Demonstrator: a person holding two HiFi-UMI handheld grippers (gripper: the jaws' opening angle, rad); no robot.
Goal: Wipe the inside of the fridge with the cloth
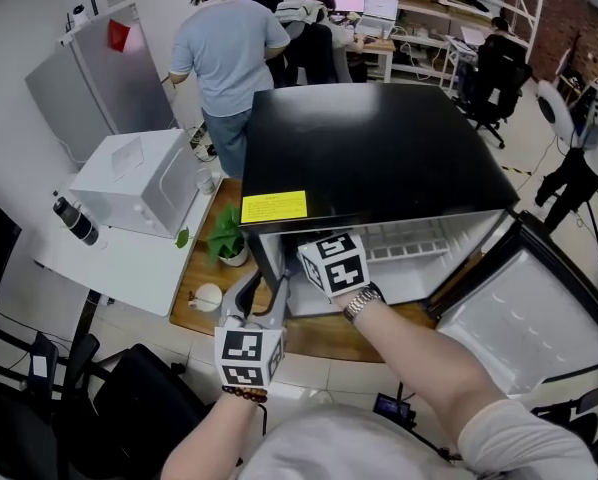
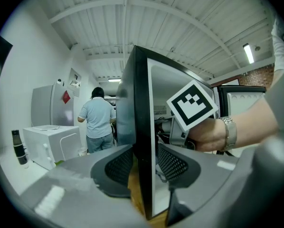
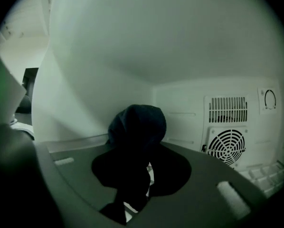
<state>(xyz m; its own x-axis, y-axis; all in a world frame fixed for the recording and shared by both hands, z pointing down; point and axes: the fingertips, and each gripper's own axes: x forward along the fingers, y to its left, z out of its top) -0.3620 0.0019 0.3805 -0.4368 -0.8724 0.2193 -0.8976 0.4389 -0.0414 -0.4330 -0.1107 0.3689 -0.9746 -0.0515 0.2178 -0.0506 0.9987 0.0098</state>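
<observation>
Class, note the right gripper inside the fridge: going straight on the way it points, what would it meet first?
Leading with its bunched dark cloth, the right gripper would probably meet the fridge's white inner wall first, near the corner left of the round fan grille; depth is unclear.

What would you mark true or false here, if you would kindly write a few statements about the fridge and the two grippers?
1. The right gripper holds a dark bunched cloth inside the black mini fridge. True.
2. The white-lined fridge door is closed. False: it stands open at the right.
3. The left gripper hangs empty, away from the fridge. False: its jaws are clamped astride the front edge of the fridge's side wall.
4. A yellow rectangular label lies on the fridge's top. True.
5. The cloth is bright yellow. False: it is dark.
</observation>
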